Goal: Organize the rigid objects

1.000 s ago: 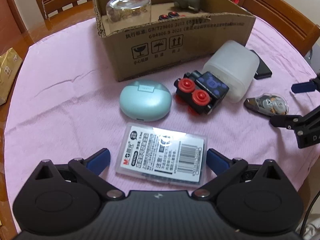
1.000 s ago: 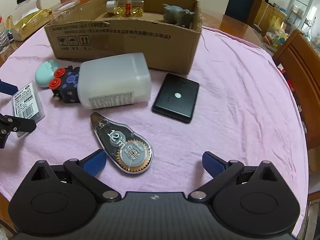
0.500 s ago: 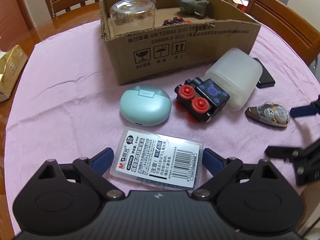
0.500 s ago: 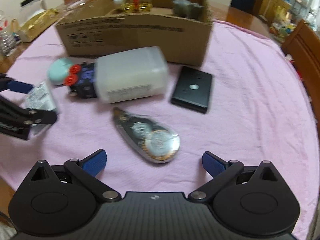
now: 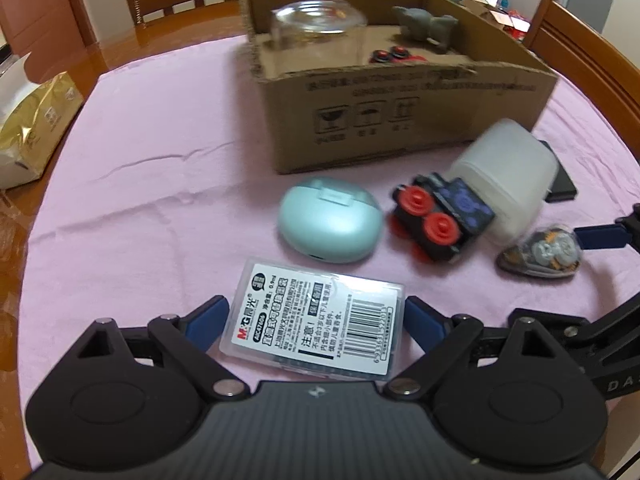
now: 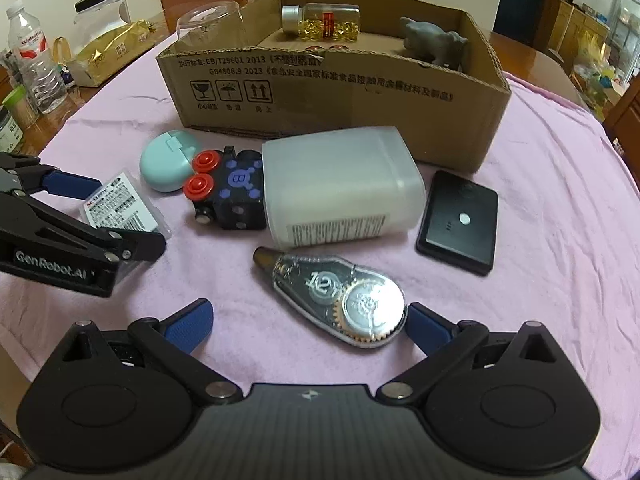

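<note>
- My left gripper (image 5: 316, 320) is spread wide, the lead case (image 5: 314, 322) lying flat between its fingers, seemingly ungripped.
- My right gripper (image 6: 308, 322) gapes too; the tape (image 6: 344, 300) touches its right finger (image 6: 426, 330).
- Beyond: pink cloth (image 6: 540, 200), then box (image 6: 340, 92).

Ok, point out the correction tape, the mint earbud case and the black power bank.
correction tape (image 6: 344, 300), right wrist view, clear body by the gears
mint earbud case (image 5: 330, 220), left wrist view, lid top
black power bank (image 6: 460, 222), right wrist view, top face
</note>
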Demonstrator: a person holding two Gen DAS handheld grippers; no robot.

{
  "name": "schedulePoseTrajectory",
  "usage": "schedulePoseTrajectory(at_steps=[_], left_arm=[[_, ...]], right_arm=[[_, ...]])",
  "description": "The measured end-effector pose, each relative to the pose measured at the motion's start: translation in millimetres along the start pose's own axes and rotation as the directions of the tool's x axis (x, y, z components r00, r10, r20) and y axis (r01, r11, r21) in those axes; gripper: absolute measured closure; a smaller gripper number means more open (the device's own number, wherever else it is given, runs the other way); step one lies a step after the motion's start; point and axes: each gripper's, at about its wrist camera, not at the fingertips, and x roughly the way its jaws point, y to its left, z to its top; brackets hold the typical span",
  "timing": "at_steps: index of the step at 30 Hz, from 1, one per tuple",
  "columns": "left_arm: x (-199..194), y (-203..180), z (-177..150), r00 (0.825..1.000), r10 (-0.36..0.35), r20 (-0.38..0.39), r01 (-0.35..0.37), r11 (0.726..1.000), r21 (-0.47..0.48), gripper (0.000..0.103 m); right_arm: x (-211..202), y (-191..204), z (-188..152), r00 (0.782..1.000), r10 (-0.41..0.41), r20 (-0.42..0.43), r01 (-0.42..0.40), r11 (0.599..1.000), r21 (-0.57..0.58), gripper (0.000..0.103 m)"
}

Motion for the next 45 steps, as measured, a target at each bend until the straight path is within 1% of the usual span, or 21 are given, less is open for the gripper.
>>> schedulePoseTrajectory(at_steps=[5, 9, 17, 23, 25, 29, 35, 37, 40, 45], left_arm=[[0.5, 16.5, 2.7, 0.999, 0.032, -0.006, -0.032, 0.999, -0.038, 0.01], [0.4, 24.9, 3.3, 0.998, 0.057, -0.003, -0.057, 0.996, -0.066, 0.01], [0.0, 26.5, 0.5, 0.998, 0.069, 0.008, -0.068, 0.993, -0.091, 0.01], [-0.3, 28.3, -0.5, 0.998, 0.066, 0.012, -0.064, 0.992, -0.105, 0.01], [0.1, 28.6, -0.1, 0.998, 0.068, 0.013, -0.066, 0.992, -0.105, 0.01], [-0.6, 32.4, -0.8, 0.996, 0.088, 0.012, -0.086, 0.989, -0.122, 0.01], [-1.5, 38.4, -3.3, 0.996, 0.089, 0.008, -0.087, 0.986, -0.14, 0.01], [-1.6, 39.2, -3.6, 0.997, 0.082, 0.008, -0.081, 0.988, -0.133, 0.01], [-2.1, 40.0, -4.3, 0.997, 0.074, 0.01, -0.072, 0.989, -0.126, 0.01], [-2.7, 39.6, -5.3, 0.997, 0.073, 0.016, -0.071, 0.989, -0.131, 0.01]], right_arm=[[4.3, 0.4, 6.0, 1.0, -0.029, -0.005, 0.029, 0.999, 0.018, 0.0], [9.9, 6.0, 11.1, 0.998, -0.07, 0.001, 0.07, 0.997, 0.029, 0.0], [17.3, 16.7, 17.6, 0.996, -0.087, 0.034, 0.085, 0.995, 0.055, 0.0], [22.1, 18.2, 23.5, 0.991, -0.13, 0.043, 0.125, 0.985, 0.116, 0.0], [22.2, 17.8, 23.7, 0.99, -0.133, 0.042, 0.127, 0.985, 0.118, 0.0], [17.8, 9.4, 16.7, 0.988, -0.15, 0.043, 0.142, 0.979, 0.144, 0.0], [9.8, 5.0, 1.4, 0.98, -0.194, 0.035, 0.182, 0.959, 0.216, 0.0], [7.5, 9.7, -2.8, 0.981, -0.192, 0.036, 0.18, 0.96, 0.213, 0.0], [6.2, 15.5, -7.2, 0.982, -0.181, 0.061, 0.168, 0.97, 0.177, 0.0], [7.8, 5.3, -3.5, 0.987, -0.144, 0.075, 0.133, 0.982, 0.131, 0.0]])
